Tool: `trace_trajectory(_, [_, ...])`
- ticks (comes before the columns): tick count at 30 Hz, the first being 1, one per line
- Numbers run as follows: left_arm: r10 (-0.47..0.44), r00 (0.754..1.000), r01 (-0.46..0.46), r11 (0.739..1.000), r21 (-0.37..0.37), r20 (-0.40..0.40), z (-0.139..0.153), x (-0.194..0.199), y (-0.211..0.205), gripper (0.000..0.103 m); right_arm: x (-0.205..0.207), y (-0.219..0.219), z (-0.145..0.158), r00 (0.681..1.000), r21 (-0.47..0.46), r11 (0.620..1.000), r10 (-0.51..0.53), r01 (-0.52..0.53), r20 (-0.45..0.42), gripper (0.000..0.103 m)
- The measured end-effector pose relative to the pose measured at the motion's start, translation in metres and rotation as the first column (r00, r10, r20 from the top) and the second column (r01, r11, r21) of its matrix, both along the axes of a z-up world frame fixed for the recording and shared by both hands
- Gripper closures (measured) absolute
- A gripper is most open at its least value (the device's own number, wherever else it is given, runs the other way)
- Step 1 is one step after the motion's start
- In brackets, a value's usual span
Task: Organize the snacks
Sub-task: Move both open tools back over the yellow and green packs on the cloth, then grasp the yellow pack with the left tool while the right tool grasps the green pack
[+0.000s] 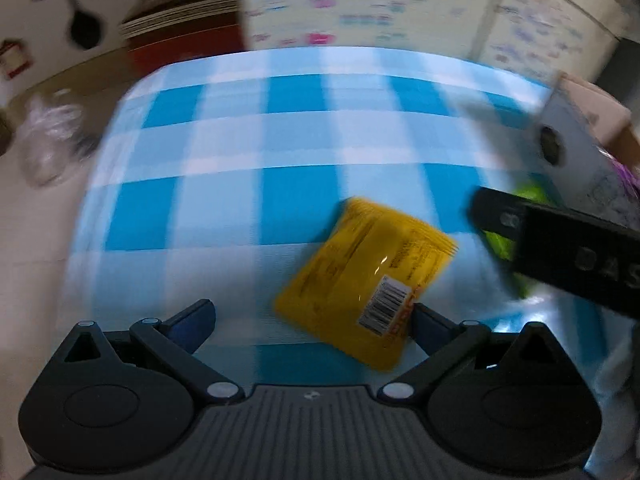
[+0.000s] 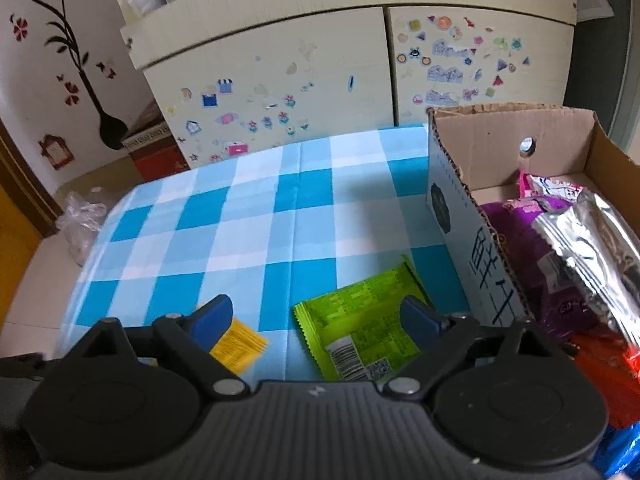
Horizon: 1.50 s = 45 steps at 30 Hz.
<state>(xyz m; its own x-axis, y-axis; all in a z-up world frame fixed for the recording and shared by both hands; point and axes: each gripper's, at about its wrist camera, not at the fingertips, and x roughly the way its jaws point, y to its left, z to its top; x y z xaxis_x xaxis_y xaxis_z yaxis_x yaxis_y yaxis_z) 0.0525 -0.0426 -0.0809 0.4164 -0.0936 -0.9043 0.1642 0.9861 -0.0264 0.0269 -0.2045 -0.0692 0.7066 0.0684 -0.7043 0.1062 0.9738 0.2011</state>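
Observation:
A yellow snack packet point(image 1: 368, 276) lies on the blue checked tablecloth point(image 1: 248, 184). My left gripper point(image 1: 312, 316) is open above the cloth, and the packet's near corner sits by its right fingertip. A green snack packet point(image 2: 360, 324) lies flat on the cloth beside the cardboard box point(image 2: 472, 240). My right gripper point(image 2: 316, 316) is open over it, its right finger above the packet. A corner of the yellow packet point(image 2: 240, 344) shows by the right gripper's left finger. The right gripper's black body point(image 1: 568, 256) crosses the right side of the left wrist view.
The box at the right holds several snacks: purple packets point(image 2: 528, 240), a silver one point(image 2: 592, 248) and red ones point(image 2: 600, 364). A cream cabinet point(image 2: 320, 76) with stickers stands behind the table. A crumpled plastic bag point(image 2: 80, 220) lies on the floor at the left.

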Motion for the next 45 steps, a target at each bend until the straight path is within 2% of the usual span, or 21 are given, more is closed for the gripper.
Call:
trace_trajectory(4, [0.057,0.998,-0.057,0.998,0.037,0.007,0.001,0.002,0.015,0.0,0.007,0.001,-0.009,0.999,0.0,0.999,-0.033,0.033,-0.024,0.01])
trace_trajectory(8, [0.09,0.996,-0.09,0.995,0.044,0.008,0.0,0.004,0.024,0.0,0.011,0.002,-0.01,1.0,0.03,1.0,0.001,0.0,-0.019,0.002])
trace_trajectory(10, [0.106,0.994,-0.106,0.993,0.041,0.007,0.0,0.005,0.027,0.0,0.011,-0.003,-0.009,0.999,0.11,0.994,0.03,-0.028,-0.013,0.002])
trace_trajectory(13, [0.121,0.993,-0.12,0.992,0.029,-0.003,-0.001,0.007,0.03,0.0,0.011,-0.014,-0.007,0.996,0.288,0.954,0.085,-0.08,-0.004,0.006])
trace_trajectory(14, [0.129,0.992,-0.129,0.991,0.026,-0.005,-0.001,0.008,0.031,0.0,0.009,-0.014,-0.005,0.998,0.283,0.957,0.069,-0.067,0.001,0.006])
trace_trajectory(17, [0.141,0.99,-0.141,0.99,0.022,0.024,0.003,0.008,0.031,0.0,0.005,-0.015,0.001,0.999,0.137,0.99,-0.025,0.022,0.021,0.008])
trace_trajectory(22, [0.101,0.994,-0.102,0.995,0.015,0.048,0.006,0.01,0.022,0.0,0.0,-0.004,-0.001,0.992,0.071,0.99,-0.119,0.121,-0.031,0.009])
trace_trajectory(27, [0.028,0.997,-0.03,0.999,0.032,0.072,0.005,0.01,0.015,0.0,-0.006,-0.008,-0.006,0.973,0.102,0.968,-0.225,0.23,-0.05,0.009])
trace_trajectory(31, [-0.012,0.996,0.01,1.0,0.024,0.088,0.003,0.012,0.01,0.0,-0.002,-0.007,-0.008,0.968,0.08,0.965,-0.244,0.248,-0.058,0.009])
trace_trajectory(35, [-0.052,0.994,0.048,0.998,0.051,0.098,0.0,0.012,0.004,0.0,0.006,0.0,-0.014,0.978,0.028,0.978,-0.208,0.209,-0.035,0.007])
trace_trajectory(38, [-0.03,0.997,0.027,0.999,0.037,0.077,-0.004,0.013,0.009,0.0,0.012,0.001,-0.016,0.989,0.01,0.989,-0.145,0.145,-0.007,0.007])
trace_trajectory(43, [0.003,0.998,-0.003,1.0,0.004,0.06,-0.004,0.016,0.016,0.0,0.021,-0.005,-0.016,0.998,0.084,0.996,0.01,-0.015,0.056,0.016])
trace_trajectory(45, [0.001,0.997,-0.002,1.0,0.01,0.083,-0.002,0.015,0.015,0.0,0.021,-0.008,-0.014,0.998,0.102,0.995,0.0,-0.007,0.068,0.018])
